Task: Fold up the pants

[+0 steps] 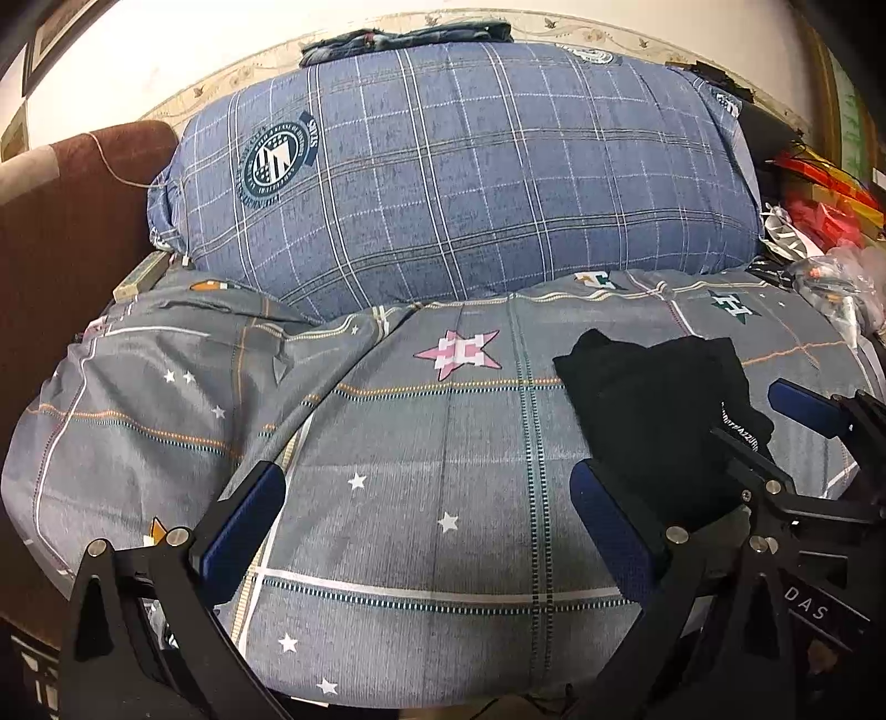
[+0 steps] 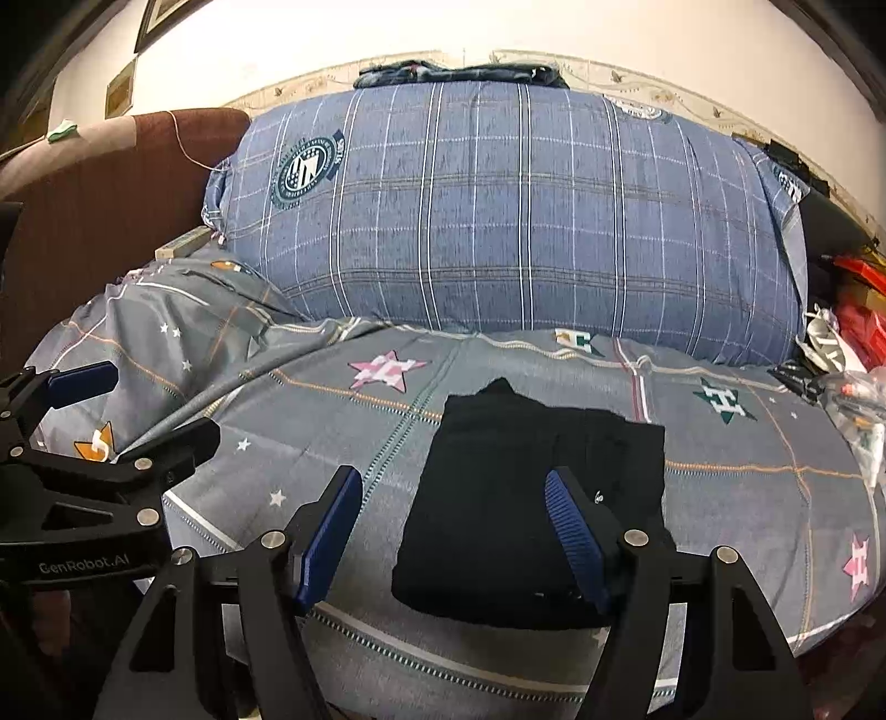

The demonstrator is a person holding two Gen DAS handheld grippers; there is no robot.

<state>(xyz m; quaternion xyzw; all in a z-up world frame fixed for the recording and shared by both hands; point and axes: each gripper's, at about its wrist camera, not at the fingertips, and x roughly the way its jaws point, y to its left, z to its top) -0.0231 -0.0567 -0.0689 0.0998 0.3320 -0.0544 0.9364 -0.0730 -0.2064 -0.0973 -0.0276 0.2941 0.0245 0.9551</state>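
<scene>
The black pants (image 2: 531,498) lie folded into a compact rectangle on the grey star-patterned bedspread (image 2: 747,498). They also show at the right of the left wrist view (image 1: 653,415). My right gripper (image 2: 451,531) is open and empty, its right finger above the pants' near edge. My left gripper (image 1: 429,526) is open and empty over bare bedspread (image 1: 387,443), left of the pants. The right gripper also shows at the right edge of the left wrist view (image 1: 698,443), and the left gripper at the left edge of the right wrist view (image 2: 144,404).
A large blue plaid pillow (image 1: 470,177) lies across the back of the bed, with folded dark clothes (image 1: 410,39) on top. A brown headboard (image 1: 72,221) stands at the left. Red and plastic clutter (image 1: 819,232) sits at the right.
</scene>
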